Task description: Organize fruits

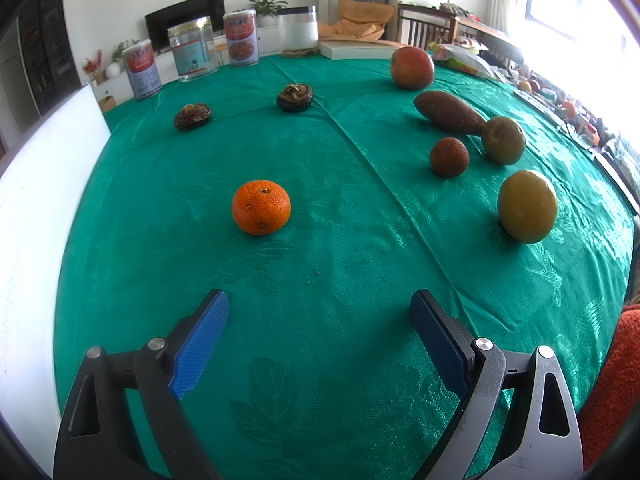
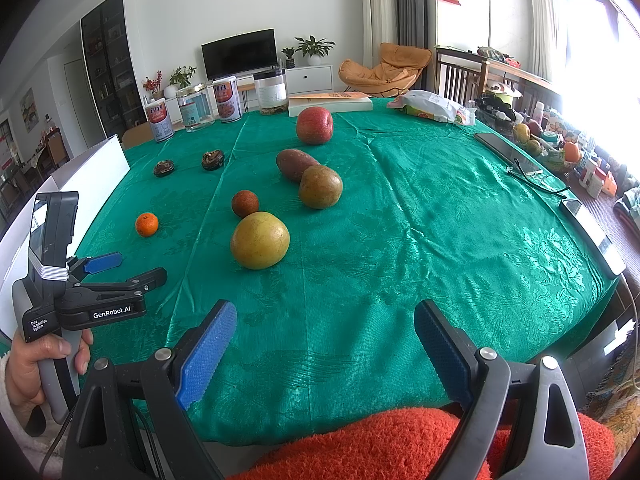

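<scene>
On the green tablecloth lie a bright orange mandarin, a yellow-green round fruit, a small dark red fruit, a greenish-brown fruit, a long brown sweet potato, a red apple and two dark dried fruits. My left gripper is open and empty, above the cloth short of the mandarin. It also shows in the right wrist view. My right gripper is open and empty near the table's front edge, short of the yellow-green fruit.
Jars and tins and a flat box stand along the far edge. A white box stands at the left edge. A snack bag, a phone and glasses lie at the right.
</scene>
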Demonstrator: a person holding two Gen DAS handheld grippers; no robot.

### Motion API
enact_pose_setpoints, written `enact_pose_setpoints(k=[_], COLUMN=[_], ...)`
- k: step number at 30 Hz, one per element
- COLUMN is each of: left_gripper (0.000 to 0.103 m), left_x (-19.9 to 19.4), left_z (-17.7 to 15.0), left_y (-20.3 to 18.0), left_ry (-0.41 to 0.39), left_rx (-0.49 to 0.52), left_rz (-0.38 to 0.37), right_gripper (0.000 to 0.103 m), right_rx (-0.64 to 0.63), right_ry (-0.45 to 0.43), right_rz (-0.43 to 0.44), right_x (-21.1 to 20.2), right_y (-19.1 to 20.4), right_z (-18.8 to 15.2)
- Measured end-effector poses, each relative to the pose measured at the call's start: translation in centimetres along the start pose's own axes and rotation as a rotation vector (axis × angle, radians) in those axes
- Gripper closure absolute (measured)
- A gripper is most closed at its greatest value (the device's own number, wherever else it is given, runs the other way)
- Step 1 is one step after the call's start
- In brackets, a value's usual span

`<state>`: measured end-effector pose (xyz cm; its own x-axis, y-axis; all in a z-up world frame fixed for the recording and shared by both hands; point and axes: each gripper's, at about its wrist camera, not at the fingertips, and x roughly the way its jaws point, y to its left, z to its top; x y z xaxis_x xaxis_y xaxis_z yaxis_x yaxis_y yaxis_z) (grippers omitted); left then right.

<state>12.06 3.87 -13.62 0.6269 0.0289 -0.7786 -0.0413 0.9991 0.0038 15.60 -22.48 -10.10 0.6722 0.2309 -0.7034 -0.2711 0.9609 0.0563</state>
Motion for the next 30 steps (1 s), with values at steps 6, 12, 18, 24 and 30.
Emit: enact_pose_setpoints(k=[6, 12, 18, 24, 30], left_gripper=[0.009, 0.009, 0.01, 0.011, 0.011], left_x=[0.0, 0.0, 0.0, -1.8, -1.5], left_z=[0.0, 0.0, 0.3, -0.5, 0.5], left_y=[0.0, 0.0, 0.3, 3.6, 6.0], left_ry=[0.0, 0.0, 0.027, 0.057, 0.059], left_rx=[0.0, 0.0, 0.012, -0.089, -0.157], left_rz=[0.0, 0.0, -0.036, -0.161, -0.119], right_gripper=[0.013, 0.013, 0.013, 0.013, 0.013], right_rx=[-0.001, 0.0, 0.001, 0.011, 0.013], right_ry=[0.0, 0.0, 0.0, -0.002, 0.006], right_rz=[-0.001, 0.0, 0.0, 0.013, 0.021], right_x=[0.0, 0.0, 0.0, 0.0, 0.1], right_y=[0.0, 0.0, 0.0, -0.3, -0.3], right_z=[0.0, 0.0, 0.0, -0.3, -0.2])
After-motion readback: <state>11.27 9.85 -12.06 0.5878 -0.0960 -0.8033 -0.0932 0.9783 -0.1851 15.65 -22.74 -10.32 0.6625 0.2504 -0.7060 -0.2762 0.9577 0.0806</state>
